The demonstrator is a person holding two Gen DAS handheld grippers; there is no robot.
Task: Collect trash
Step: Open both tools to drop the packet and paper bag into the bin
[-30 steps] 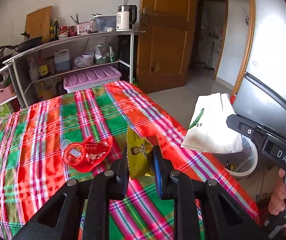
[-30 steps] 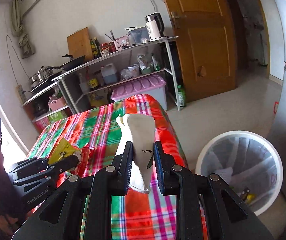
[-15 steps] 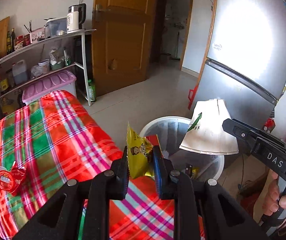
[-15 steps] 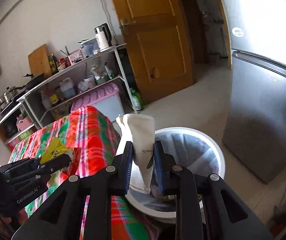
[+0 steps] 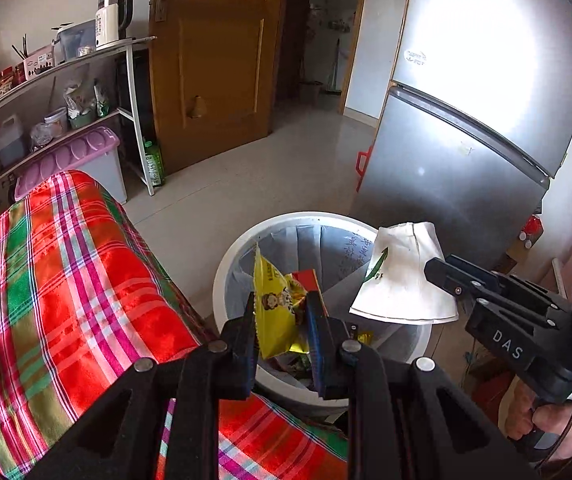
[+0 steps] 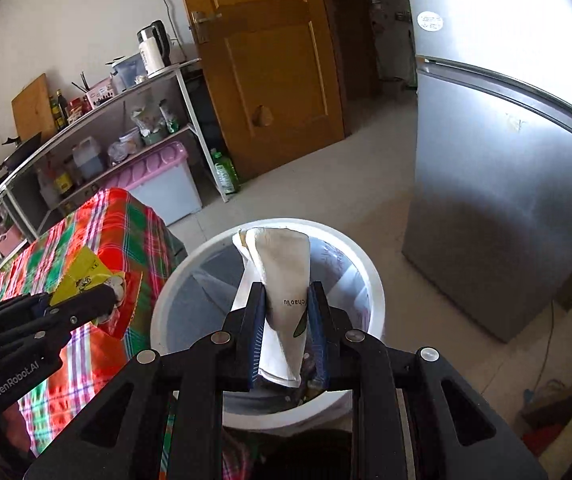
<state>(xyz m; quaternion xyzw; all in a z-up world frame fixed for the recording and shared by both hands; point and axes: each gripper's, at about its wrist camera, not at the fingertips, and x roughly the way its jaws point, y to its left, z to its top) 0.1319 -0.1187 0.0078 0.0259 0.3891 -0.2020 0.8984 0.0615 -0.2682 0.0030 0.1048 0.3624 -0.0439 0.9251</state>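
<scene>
The left gripper has its jaws clamped on a crinkled, glossy yellow snack wrapper, at lower centre of the left view, over the round white trash bin. The right gripper has its jaws pressed on a flattened white paper cup, above the bin's grey liner. The bin's contents appear to be mixed wrappers. A plaid cloth covers the tabletop at left.

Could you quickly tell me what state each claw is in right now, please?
Left claw: shut on the yellow wrapper.
Right claw: shut on the white paper bag.
</scene>
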